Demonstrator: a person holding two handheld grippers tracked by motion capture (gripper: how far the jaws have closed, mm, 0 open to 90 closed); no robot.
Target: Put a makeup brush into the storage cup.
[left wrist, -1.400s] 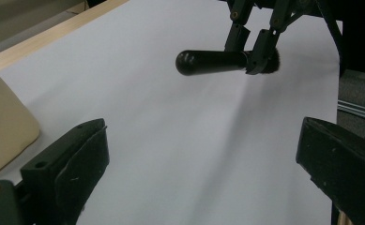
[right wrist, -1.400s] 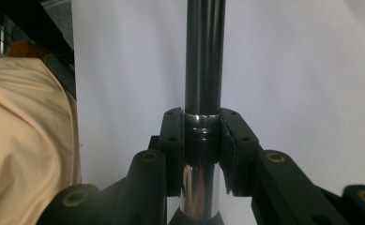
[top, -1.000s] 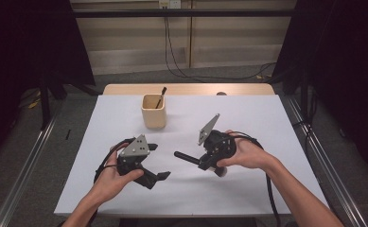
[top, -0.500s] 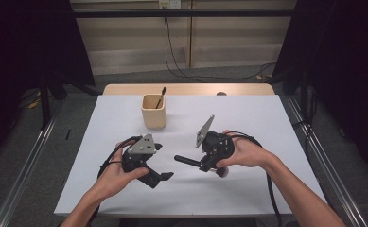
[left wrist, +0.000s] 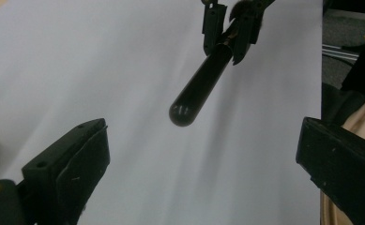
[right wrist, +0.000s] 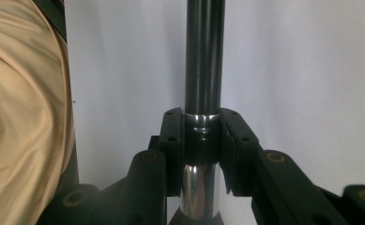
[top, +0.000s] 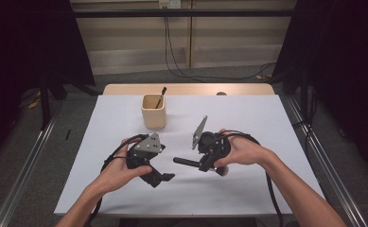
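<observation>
My right gripper [top: 203, 162] is shut on a brush with a black handle [top: 185, 162] and a silver collar [right wrist: 201, 123]. The handle points left, level above the white table [top: 267, 123]. In the right gripper view, both pads clamp the collar and the handle runs straight up. My left gripper [top: 161, 178] stands open just left of the handle's tip, with nothing between its jaws. In the left gripper view, the rounded handle end [left wrist: 184, 112] hangs ahead of the wide-apart jaws, and the right gripper [left wrist: 227, 26] is behind it.
A tan square cup [top: 153, 111] stands at the middle back of the table with another brush [top: 162, 96] leaning in it. Cables trail from both grippers. A hand [right wrist: 25, 117] fills the left side of the right gripper view.
The left gripper has edged slightly right, toward the handle's tip. The right gripper keeps its hold on the brush and its place.
</observation>
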